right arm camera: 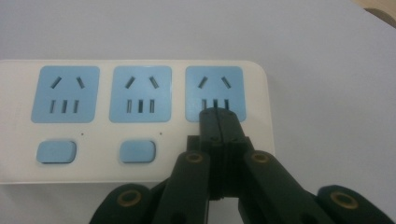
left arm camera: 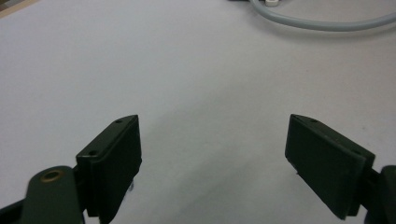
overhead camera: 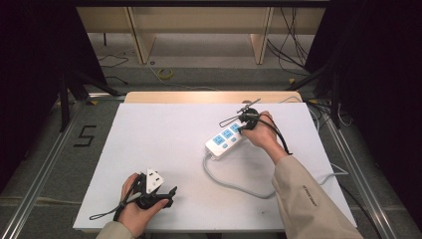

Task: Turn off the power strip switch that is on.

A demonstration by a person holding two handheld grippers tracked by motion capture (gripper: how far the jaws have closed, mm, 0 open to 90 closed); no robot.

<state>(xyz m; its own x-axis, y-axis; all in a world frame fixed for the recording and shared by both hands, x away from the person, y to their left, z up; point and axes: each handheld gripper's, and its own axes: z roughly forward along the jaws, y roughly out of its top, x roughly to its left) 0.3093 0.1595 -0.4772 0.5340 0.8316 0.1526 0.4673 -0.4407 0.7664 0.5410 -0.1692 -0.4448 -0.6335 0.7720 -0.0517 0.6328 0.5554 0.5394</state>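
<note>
Floor mark: a black "5" on the grey floor, left of the table.
Sleeve print: small dark lettering on the right sleeve, too small to read.
Power strip: no readable text.

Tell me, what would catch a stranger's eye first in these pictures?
Probably the white power strip with blue sockets, lying right of centre on the white table, its grey cord curling toward the person. The right gripper, jaws closed together, hangs over the strip's end socket, where a third switch would sit. The left gripper rests near the table's front edge, jaws wide open with nothing between them.
</note>
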